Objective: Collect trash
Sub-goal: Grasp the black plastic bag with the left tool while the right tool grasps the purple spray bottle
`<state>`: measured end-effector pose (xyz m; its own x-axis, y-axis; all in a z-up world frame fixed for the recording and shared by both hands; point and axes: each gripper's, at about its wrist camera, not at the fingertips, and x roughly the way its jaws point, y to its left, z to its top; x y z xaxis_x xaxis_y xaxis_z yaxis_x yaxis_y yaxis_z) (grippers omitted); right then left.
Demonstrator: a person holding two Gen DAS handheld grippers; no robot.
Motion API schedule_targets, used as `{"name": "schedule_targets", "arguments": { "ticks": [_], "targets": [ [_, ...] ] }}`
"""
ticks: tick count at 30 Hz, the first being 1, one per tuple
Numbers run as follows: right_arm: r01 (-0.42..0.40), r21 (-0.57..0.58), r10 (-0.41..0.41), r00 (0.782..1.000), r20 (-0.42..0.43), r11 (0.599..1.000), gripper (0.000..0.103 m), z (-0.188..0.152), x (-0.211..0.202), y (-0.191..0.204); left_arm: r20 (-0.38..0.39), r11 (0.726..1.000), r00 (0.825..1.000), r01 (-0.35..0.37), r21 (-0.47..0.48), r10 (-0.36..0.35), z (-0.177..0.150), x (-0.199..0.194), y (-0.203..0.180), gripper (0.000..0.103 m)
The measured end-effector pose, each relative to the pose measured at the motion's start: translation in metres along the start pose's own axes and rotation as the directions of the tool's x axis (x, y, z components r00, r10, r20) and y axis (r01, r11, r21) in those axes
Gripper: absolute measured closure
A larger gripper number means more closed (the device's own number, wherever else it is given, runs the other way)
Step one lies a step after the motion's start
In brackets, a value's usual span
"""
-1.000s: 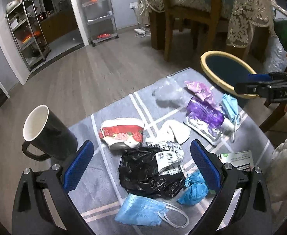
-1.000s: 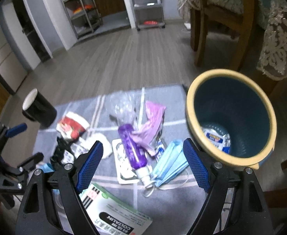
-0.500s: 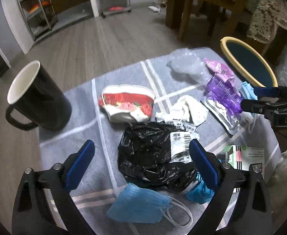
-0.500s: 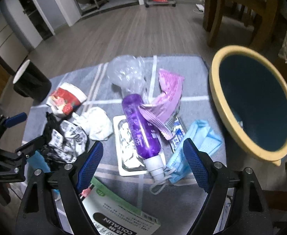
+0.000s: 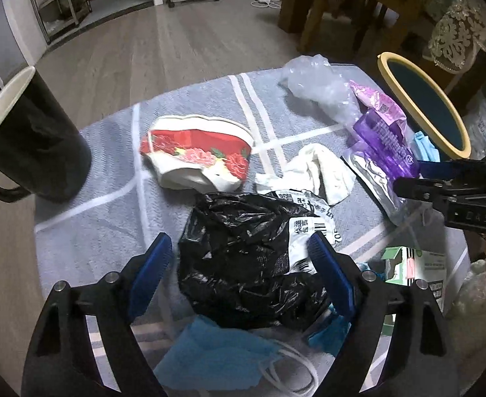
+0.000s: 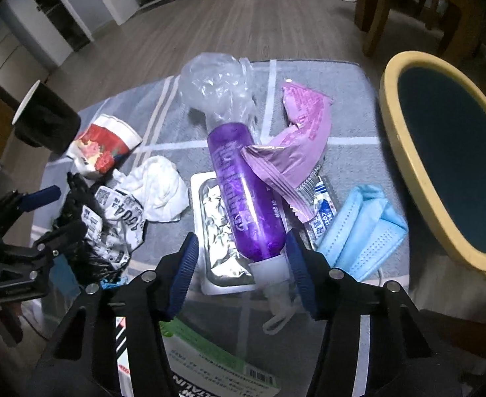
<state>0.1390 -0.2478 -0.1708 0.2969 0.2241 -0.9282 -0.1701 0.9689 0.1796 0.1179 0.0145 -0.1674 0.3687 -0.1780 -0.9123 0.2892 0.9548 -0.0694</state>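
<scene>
Below, the left tool [image 5: 239,261] is closing around the black bag [image 5: 243,261], a mug [image 5: 27,142] nearby; the right tool [image 6: 241,258] narrows around the purple bottle [image 6: 243,192], under a pink wrapper [image 6: 292,162], beside the bin [image 6: 408,152].

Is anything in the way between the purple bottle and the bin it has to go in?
Partly. The pink wrapper lies draped over the purple bottle, and a blue mask sits on the cloth between it and the bin. Lifted up, the bottle passes over the mask. The right gripper is closing around its cap end.
</scene>
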Motion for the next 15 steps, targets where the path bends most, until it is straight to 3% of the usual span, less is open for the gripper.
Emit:
{"name": "schedule_targets", "arguments": {
  "ticks": [4, 6, 9, 12, 15],
  "targets": [
    [0.009, 0.016, -0.008, 1.0, -0.011, 1.0, 0.061, 0.002, 0.006, -0.003, -0.002, 0.999, 0.999, 0.038, -0.036, -0.038, 0.001, 0.005, 0.003, 0.022],
    [0.014, 0.017, -0.014, 1.0, -0.018, 1.0, 0.064, 0.002, 0.008, -0.005, -0.005, 0.995, 0.997, 0.073, -0.066, -0.074, 0.001, 0.008, 0.006, 0.029],
    [0.027, 0.001, -0.027, 0.999, -0.02, 1.0, 0.068, 0.001, 0.006, -0.003, -0.002, 0.99, 0.993, 0.115, -0.078, -0.116, 0.001, 0.008, 0.006, 0.047],
    [0.035, -0.014, -0.036, 0.999, -0.022, 0.999, 0.069, -0.001, 0.003, -0.004, 0.004, 0.991, 0.993, 0.122, -0.055, -0.122, 0.001, 0.007, 0.0, 0.059],
    [0.03, -0.026, -0.03, 1.0, -0.007, 0.999, 0.069, -0.002, -0.002, 0.002, 0.012, 0.992, 0.992, 0.124, -0.039, -0.124, 0.001, 0.004, -0.003, 0.085]
  ]
}}
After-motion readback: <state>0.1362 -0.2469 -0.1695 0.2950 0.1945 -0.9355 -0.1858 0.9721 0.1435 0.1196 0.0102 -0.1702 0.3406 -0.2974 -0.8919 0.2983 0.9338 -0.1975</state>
